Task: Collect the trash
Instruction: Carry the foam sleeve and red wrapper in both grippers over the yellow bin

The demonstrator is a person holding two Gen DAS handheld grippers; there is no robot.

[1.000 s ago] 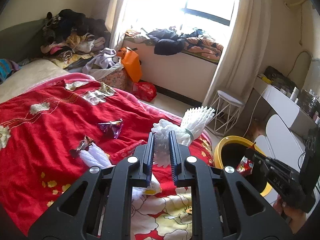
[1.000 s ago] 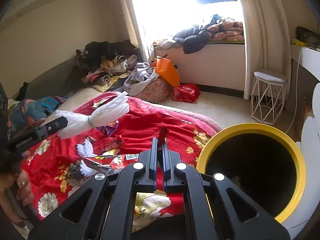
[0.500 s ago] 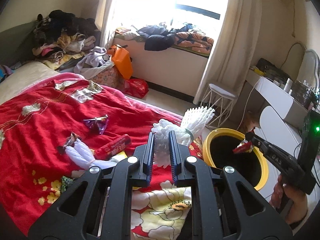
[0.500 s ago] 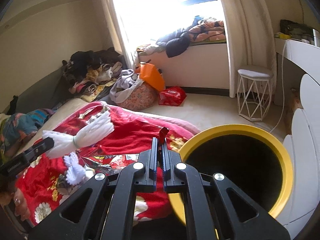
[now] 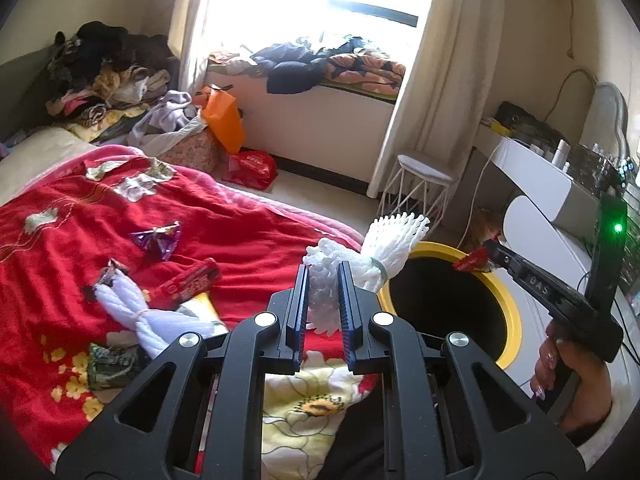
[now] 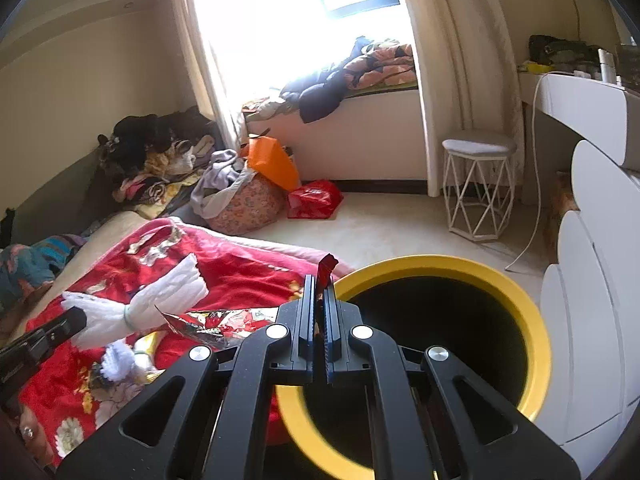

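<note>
Here we grip the light, squashy foam net in the left gripper beside the bin; the right gripper pinches a crinkly red wrapper over the bin's rim.

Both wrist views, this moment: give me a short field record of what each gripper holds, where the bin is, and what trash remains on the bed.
left gripper: shut on white foam net
right gripper: shut on red wrapper, held at the bin's rim
bin: yellow rim, dark inside, on the floor beside the bed
trash on bedspread: purple wrapper, red packet, second white foam net, dark green wrapper
</note>
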